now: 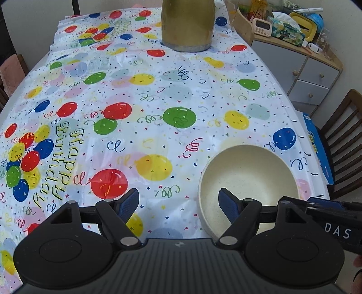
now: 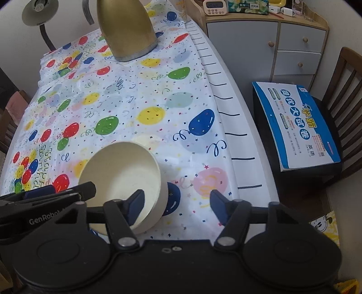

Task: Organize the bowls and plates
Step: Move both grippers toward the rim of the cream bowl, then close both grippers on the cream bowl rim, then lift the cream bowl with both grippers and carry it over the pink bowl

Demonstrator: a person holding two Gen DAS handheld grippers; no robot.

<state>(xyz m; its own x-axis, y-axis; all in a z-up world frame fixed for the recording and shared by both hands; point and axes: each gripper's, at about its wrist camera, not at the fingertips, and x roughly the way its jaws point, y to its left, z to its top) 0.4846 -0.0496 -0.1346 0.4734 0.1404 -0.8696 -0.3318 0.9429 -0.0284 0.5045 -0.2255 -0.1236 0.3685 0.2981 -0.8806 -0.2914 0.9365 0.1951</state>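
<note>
Bowl (image 2: 122,178) rim between open right tool (image 2: 177,205) fingers.

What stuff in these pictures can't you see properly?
- Gold jug: its top is cut off by the upper edge in both wrist views.
- Cream bowl: its near rim hides behind the left gripper in the left wrist view.
- Timer: digits too small to read.
- Plates: none show in either view.
</note>
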